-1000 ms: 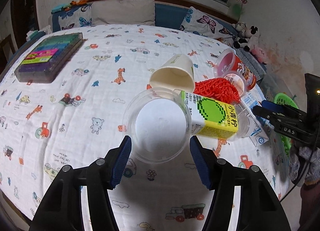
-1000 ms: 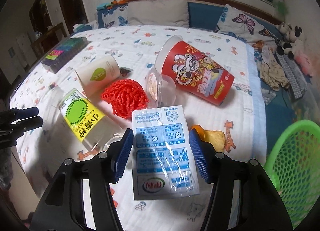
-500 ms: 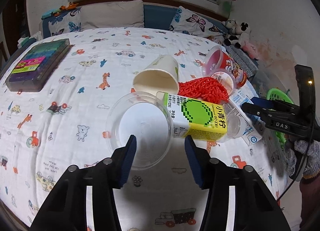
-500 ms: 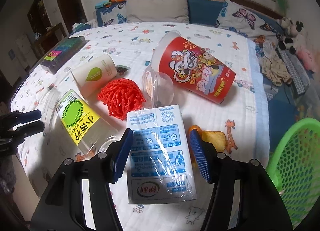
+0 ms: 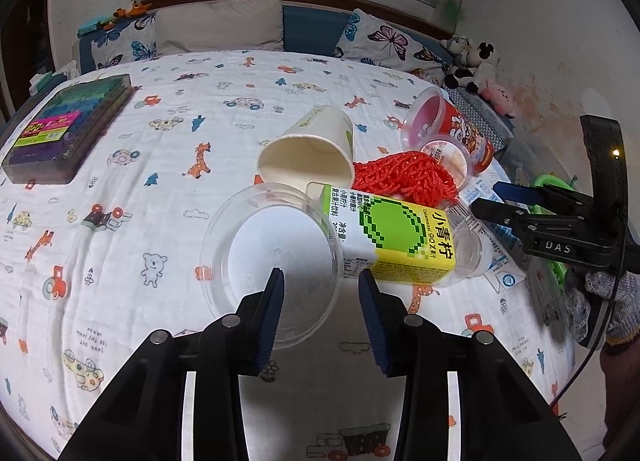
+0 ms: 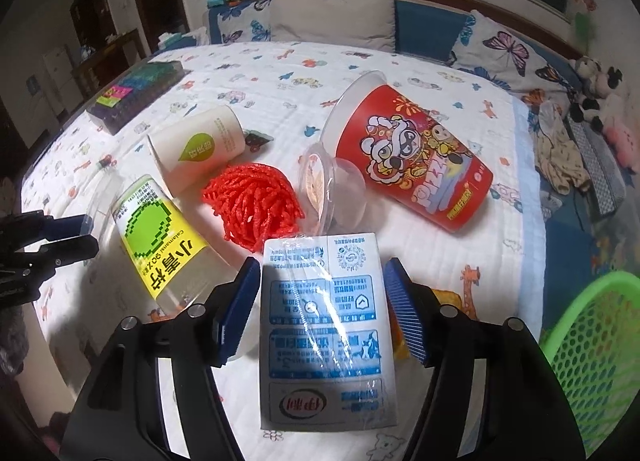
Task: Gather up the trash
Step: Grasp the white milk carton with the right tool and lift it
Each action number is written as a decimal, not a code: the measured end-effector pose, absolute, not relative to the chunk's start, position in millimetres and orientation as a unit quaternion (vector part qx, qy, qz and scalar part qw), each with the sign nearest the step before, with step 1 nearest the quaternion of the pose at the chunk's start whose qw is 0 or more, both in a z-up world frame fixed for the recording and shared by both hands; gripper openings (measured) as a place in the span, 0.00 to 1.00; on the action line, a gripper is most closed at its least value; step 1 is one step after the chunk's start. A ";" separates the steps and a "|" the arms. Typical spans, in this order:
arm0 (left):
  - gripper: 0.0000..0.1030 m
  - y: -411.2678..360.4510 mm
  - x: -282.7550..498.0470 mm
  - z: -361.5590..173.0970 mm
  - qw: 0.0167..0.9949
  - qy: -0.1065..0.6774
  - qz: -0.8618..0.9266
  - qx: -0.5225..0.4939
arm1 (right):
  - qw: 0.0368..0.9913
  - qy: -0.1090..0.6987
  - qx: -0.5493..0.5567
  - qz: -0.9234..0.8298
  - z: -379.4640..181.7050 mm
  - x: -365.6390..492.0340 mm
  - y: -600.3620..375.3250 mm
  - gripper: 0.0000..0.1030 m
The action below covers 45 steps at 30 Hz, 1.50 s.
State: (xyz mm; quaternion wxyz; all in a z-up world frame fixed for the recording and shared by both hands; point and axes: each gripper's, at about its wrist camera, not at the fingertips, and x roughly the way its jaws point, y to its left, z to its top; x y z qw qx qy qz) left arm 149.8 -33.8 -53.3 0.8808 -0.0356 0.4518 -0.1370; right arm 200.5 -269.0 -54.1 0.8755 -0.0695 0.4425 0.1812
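Observation:
A clear plastic cup (image 5: pixel 396 237) with a yellow-green label lies on its side on the bed, mouth toward me. My left gripper (image 5: pixel 319 273) straddles the mouth's right rim, one finger inside and one outside. Its jaws are closing and the pads stand off the rim. A blue-and-white wrapped milk carton (image 6: pixel 324 313) lies flat between the fingers of my right gripper (image 6: pixel 322 265). Those jaws are opening, with slim gaps beside the carton. Close by lie a paper cup (image 5: pixel 308 153), a red mesh wad (image 6: pixel 252 205), a small clear tub (image 6: pixel 332 189) and a red printed cup (image 6: pixel 416 165).
A green mesh basket (image 6: pixel 592 361) stands off the bed's right edge. A box of coloured items (image 5: pixel 64 129) sits at the far left of the sheet. Pillows line the headboard and plush toys (image 5: pixel 476 61) sit at the right. An orange scrap (image 6: pixel 448 297) shows beside the carton.
The left jaws have narrowed from outside the whole cup mouth to straddling its right rim. The right jaws have widened away from the carton's sides. The carton has stayed put.

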 end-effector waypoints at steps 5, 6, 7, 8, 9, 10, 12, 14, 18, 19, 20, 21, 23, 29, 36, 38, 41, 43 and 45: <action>0.35 -32.8 153.1 -55.2 0.880 0.454 -0.137 -0.039 | 0.867 0.453 -0.095 0.187 -58.5 208.8 -262.8 0.68; 0.33 -32.6 153.7 -55.6 0.879 0.454 -0.138 -0.039 | 0.864 0.457 -0.097 0.191 -60.0 210.8 -261.4 0.68; 0.33 -32.7 153.7 -55.5 0.879 0.455 -0.138 -0.039 | 0.861 0.460 -0.099 0.193 -61.4 212.1 -259.6 0.68; 0.32 -32.7 154.6 -56.0 0.879 0.455 -0.138 -0.039 | 0.859 0.462 -0.104 0.193 -62.8 213.6 -258.2 0.68; 0.31 -32.4 155.4 -56.8 0.878 0.456 -0.138 -0.040 | 0.857 0.466 -0.109 0.192 -64.7 215.7 -256.8 0.68; 0.31 -32.4 156.2 -57.6 0.878 0.457 -0.138 -0.041 | 0.855 0.468 -0.111 0.192 -65.6 216.6 -256.0 0.66; 0.29 -32.2 157.6 -59.1 0.877 0.459 -0.139 -0.043 | 0.855 0.468 -0.115 0.190 -65.5 216.7 -255.0 0.63; 0.29 -33.0 158.8 -59.9 0.876 0.459 -0.139 -0.042 | 0.857 0.465 -0.113 0.191 -62.6 214.5 -255.2 0.63; 0.25 -33.5 160.2 -61.1 0.876 0.460 -0.139 -0.042 | 0.870 0.444 -0.104 0.187 -45.6 202.8 -261.3 0.63; 0.24 -33.8 159.7 -60.2 0.877 0.458 -0.139 -0.042 | 0.874 0.438 -0.100 0.186 -40.5 199.3 -263.4 0.63; 0.22 -33.8 159.4 -59.2 0.878 0.457 -0.139 -0.041 | 0.877 0.433 -0.095 0.185 -35.6 196.0 -265.7 0.63; 0.20 -33.9 158.6 -57.7 0.879 0.455 -0.139 -0.040 | 0.883 0.424 -0.088 0.182 -29.3 191.3 -269.1 0.63; 0.17 -33.7 156.0 -54.2 0.881 0.451 -0.137 -0.037 | 0.891 0.409 -0.077 0.180 -18.1 180.9 -275.0 0.63; 0.11 -31.0 149.7 -45.6 0.886 0.443 -0.129 -0.035 | 0.908 0.379 -0.050 0.171 6.7 154.7 -291.8 0.63; 0.09 -29.9 134.0 -21.3 0.889 0.431 -0.144 -0.051 | 0.923 0.352 -0.009 0.156 28.9 130.3 -319.2 0.63; 0.09 -33.5 129.1 -12.4 0.890 0.425 -0.157 -0.051 | 0.926 0.347 0.003 0.152 33.4 125.8 -327.7 0.63; 0.09 -44.6 123.7 0.4 0.890 0.418 -0.176 -0.046 | 0.931 0.337 0.016 0.138 40.0 117.5 -344.2 0.63; 0.09 -55.0 120.8 9.4 0.890 0.412 -0.191 -0.041 | 0.935 0.331 0.023 0.122 43.3 111.4 -358.3 0.63; 0.09 -70.1 120.0 19.6 0.888 0.405 -0.214 -0.037 | 0.939 0.327 0.031 0.101 45.3 105.4 -374.2 0.63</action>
